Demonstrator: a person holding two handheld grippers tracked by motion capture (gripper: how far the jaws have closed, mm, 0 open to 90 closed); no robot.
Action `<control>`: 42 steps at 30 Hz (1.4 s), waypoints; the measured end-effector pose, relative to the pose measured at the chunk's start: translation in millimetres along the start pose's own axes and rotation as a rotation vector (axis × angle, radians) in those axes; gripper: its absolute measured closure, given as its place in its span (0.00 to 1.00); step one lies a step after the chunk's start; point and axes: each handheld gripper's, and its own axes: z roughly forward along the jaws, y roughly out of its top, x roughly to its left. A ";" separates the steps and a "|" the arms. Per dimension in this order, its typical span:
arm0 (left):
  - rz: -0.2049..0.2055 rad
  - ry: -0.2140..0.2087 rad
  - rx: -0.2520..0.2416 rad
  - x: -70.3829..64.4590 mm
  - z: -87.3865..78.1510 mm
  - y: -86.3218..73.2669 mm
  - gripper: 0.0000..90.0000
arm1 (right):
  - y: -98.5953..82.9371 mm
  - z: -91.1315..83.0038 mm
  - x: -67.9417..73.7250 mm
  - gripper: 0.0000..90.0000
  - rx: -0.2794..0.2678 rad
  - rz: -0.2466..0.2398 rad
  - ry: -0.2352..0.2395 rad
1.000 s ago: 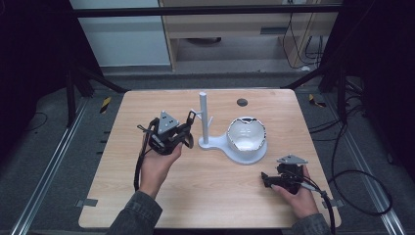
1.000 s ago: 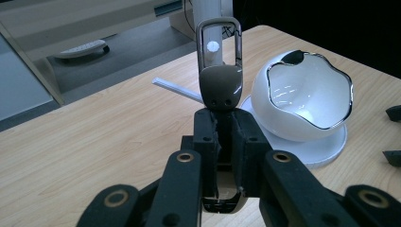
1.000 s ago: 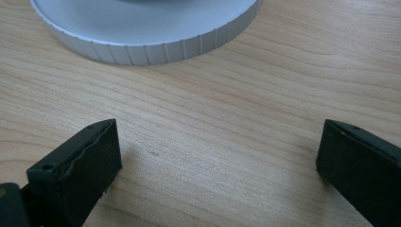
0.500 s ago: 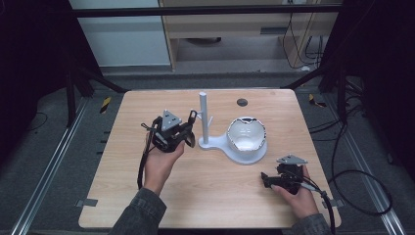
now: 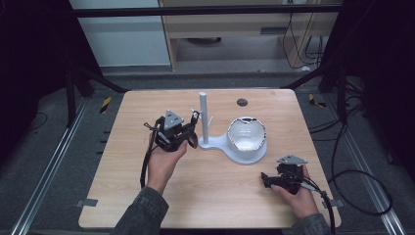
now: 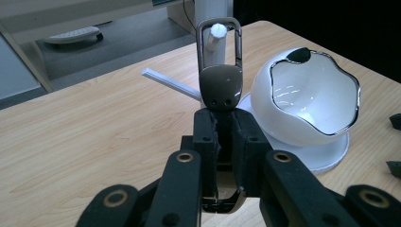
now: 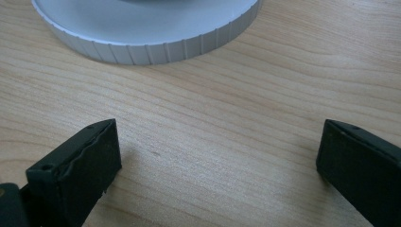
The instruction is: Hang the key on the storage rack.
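Observation:
A dark metal carabiner stands upright in my left gripper, which is shut on its lower end. Its open loop frames the white tip of a peg on the stand; whether they touch I cannot tell. In the high view the left gripper sits just left of the stand's white post, with the carabiner beside it. The stand's round base carries a white bowl with a wavy chrome rim. My right gripper rests low at the table's front right, open, with bare wood between its jaws.
The ribbed edge of the stand's base lies just ahead of the right gripper. A second thin white peg sticks out of the post toward the left. A dark round hole is in the table near its far edge.
My left gripper has shifted slightly right with the carabiner, closer to the post. The right gripper has stayed where it was.

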 end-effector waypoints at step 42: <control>-0.011 0.006 0.027 -3.3 25.2 2.2 0.90 | 0.5 0.2 1.3 0.01 0.002 0.003 0.005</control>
